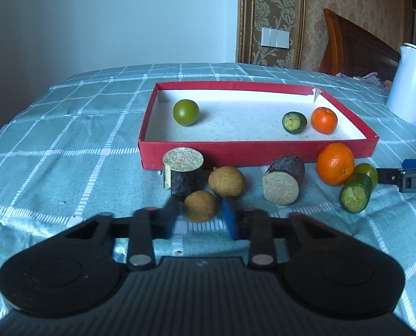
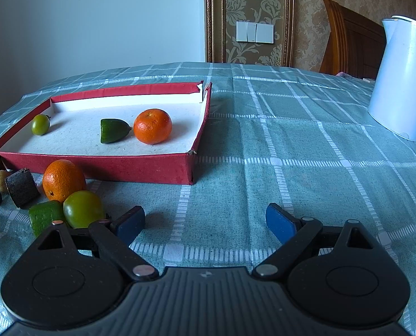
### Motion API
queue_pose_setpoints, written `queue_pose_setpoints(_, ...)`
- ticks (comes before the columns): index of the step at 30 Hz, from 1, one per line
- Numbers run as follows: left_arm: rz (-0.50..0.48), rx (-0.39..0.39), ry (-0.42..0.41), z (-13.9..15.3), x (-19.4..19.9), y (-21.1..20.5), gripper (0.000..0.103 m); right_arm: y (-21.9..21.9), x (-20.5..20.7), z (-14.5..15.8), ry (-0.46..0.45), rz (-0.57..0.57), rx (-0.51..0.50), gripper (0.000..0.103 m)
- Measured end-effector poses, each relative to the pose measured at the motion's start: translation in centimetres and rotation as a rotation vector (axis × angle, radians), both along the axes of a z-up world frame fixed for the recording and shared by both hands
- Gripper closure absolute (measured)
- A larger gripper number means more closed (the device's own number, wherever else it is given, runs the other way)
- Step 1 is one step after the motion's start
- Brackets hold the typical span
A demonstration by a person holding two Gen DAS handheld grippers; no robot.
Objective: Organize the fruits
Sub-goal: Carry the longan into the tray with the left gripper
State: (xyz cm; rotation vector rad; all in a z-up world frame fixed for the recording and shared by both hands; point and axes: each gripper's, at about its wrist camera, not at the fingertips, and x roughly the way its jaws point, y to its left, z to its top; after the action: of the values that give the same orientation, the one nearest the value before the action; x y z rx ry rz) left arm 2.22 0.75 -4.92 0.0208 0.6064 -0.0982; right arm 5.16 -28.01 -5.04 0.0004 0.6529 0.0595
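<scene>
Left gripper [image 1: 199, 215] has its blue pads closed on the small round tan longan [image 1: 200, 205], on the checked teal tablecloth [image 1: 67, 128] near the red box's front left corner. Light, with a thin brittle shell, it likely wants a gentle pinch across its middle. Right gripper [image 2: 205, 224] stands wide, holding nothing. The shallow red cardboard box [image 1: 250, 151] contains a round green fruit [image 1: 186, 112], a cut green piece [image 1: 294, 122] and an orange mandarin [image 1: 324, 120].

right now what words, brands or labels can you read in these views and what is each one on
"Midea" on the white kettle, clear in the right wrist view.
The same logo on the kettle in the left wrist view is too small to read.
"DAS", cut off by the frame edge, on the right claw as seen from the left wrist view.
No other text is visible.
</scene>
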Motion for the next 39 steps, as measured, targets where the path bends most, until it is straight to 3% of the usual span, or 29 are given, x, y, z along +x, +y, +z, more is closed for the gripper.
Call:
queue_pose_setpoints(17, -0.028, -0.046, 0.003, 0.3, -0.4, 0.1, 0.080, 0.0, 0.0, 0.0, 0.000, 0.000, -0.001, 0.009)
queue_pose_setpoints(26, -0.072, -0.060, -0.037, 2.6, 0.1, -0.9, 0.080, 0.0, 0.0, 0.0, 0.000, 0.000, -0.001, 0.009)
queue_pose_setpoints(34, -0.072, -0.015, -0.092, 4.6, 3.6, -2.1, 0.080, 0.0, 0.0, 0.0, 0.000, 0.000, -0.001, 0.009)
queue_pose_setpoints(39, -0.046, 0.006, -0.060, 4.7, 8.3, -2.7, 0.080, 0.0, 0.0, 0.0, 0.000, 0.000, -0.001, 0.009)
